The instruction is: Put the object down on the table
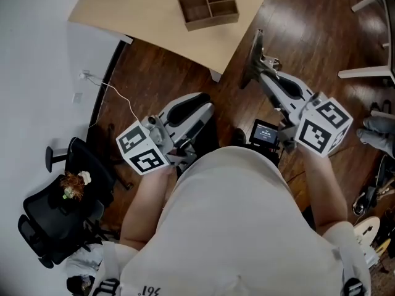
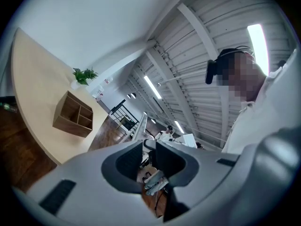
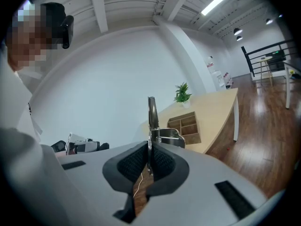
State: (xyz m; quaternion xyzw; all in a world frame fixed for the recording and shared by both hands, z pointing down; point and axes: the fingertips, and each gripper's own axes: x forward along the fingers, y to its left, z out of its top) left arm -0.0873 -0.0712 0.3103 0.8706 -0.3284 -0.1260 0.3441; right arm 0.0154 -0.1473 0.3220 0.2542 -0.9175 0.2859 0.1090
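Observation:
My right gripper (image 1: 266, 74) is shut on a thin metal tool (image 1: 252, 57), held in the air over the wooden floor, short of the beige table (image 1: 142, 11). In the right gripper view the metal tool (image 3: 152, 114) stands edge-on out of the pressed pads of the right gripper (image 3: 149, 157), with a bent metal part beside it. My left gripper (image 1: 202, 103) hangs lower left, close to the person's body, and holds nothing. In the left gripper view the left gripper (image 2: 149, 157) shows a narrow gap between its pads.
A wooden compartment box (image 1: 207, 5) sits on the table, also seen as the box (image 2: 73, 114) and the box (image 3: 186, 126), with a potted plant (image 3: 182, 94) behind it. A black office chair (image 1: 55, 221) stands at lower left. A white cable (image 1: 117, 94) lies on the floor.

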